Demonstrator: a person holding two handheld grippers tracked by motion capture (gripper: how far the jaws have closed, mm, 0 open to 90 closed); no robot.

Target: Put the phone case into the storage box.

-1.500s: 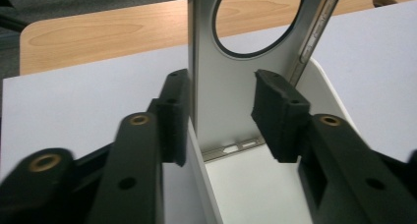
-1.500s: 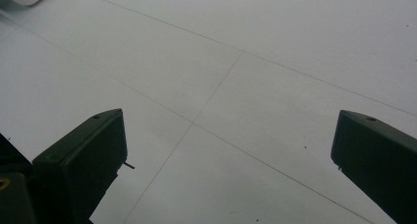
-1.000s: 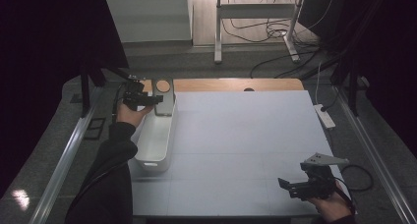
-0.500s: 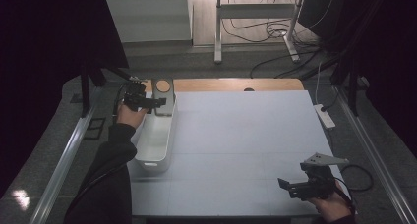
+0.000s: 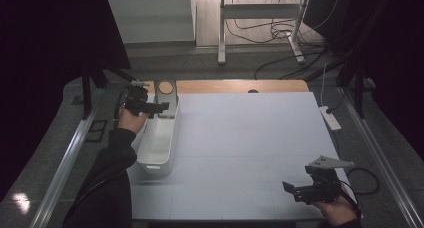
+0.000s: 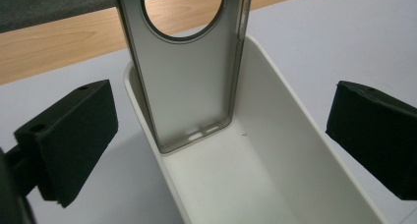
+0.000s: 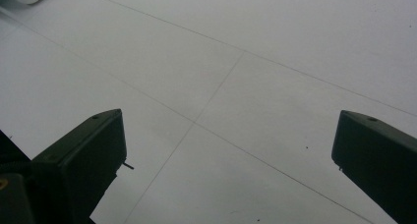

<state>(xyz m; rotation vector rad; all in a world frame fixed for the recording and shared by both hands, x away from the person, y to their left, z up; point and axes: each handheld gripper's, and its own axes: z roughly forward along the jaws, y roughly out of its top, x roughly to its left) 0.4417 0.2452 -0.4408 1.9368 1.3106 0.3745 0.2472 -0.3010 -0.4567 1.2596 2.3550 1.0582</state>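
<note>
At the far left of the table (image 5: 250,138) we find the left gripper (image 5: 159,107), jaws spread wide and gripping nothing. Compared with one second ago it has shifted slightly toward the table's far edge, now level with the far end of the white bin (image 5: 159,143); half a second ago it was already about there. Its own camera shows the grey metal phone-shaped frame (image 6: 189,71) standing tilted against the bin's end wall (image 6: 142,106), foot inside the bin, round cut-out at the top. The frame lies between the two open pads but neither touches it. We judge this to be a lining-up for a grasp on the frame; closing has not begun.

Moving right, the grey mat is bare across its middle. A wooden strip (image 5: 235,86) runs along the far edge.

At the near right corner the right gripper (image 5: 300,190) hangs low over the mat, jaws apart and holding nothing, with no visible change over the second. We take it as idle.

Hard to make out: the frame's top edge is cut off in the left gripper view, so its full height is unknown. Whether the foot rests on the bin floor or wedges against the wall we cannot tell. A white power strip (image 5: 331,118) sits beyond the mat's right edge, detail too small.
</note>
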